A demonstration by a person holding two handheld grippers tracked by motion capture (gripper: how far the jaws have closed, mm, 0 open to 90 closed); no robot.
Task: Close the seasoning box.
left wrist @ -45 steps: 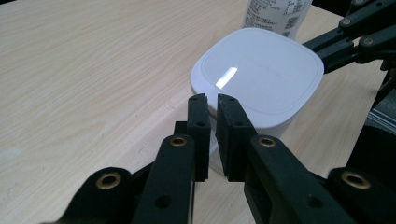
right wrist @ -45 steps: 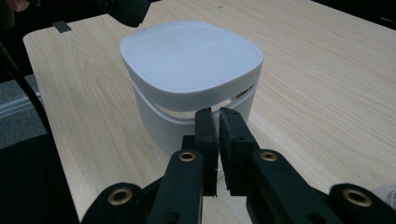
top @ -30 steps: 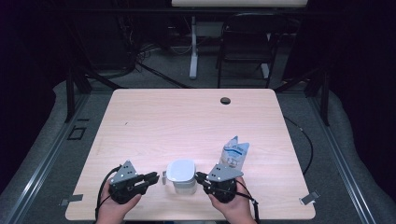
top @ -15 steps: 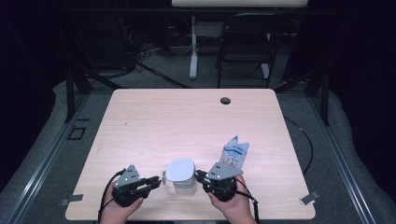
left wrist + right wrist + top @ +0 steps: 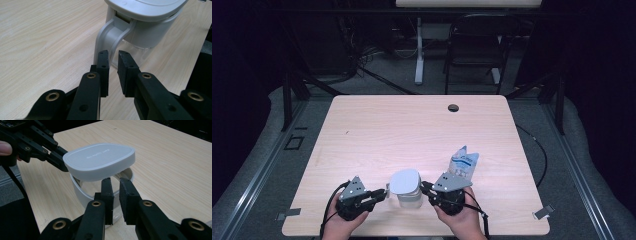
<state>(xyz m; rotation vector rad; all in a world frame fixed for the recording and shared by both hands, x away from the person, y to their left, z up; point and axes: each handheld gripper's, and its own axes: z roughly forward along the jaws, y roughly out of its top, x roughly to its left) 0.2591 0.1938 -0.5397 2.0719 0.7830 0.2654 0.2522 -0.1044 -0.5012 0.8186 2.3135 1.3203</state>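
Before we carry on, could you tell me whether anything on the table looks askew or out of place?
Yes: the white lid of the jug is not seated. In the right gripper view it sits tilted, lifted off the rim with a gap beneath it. The blue-and-white pouch beside the jug stands upright, and nothing looks spilled on the table.

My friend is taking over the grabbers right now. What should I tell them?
Left gripper: jaws have just been closing, narrow gap, nothing between them, tips just short of the jug's handle.
Right gripper: narrow gap, nothing gripped, at the jug's other side.
Jug stands near the table's front edge; pouch right of it.
Done: both grippers at jug.
Left: probably grip the handle.
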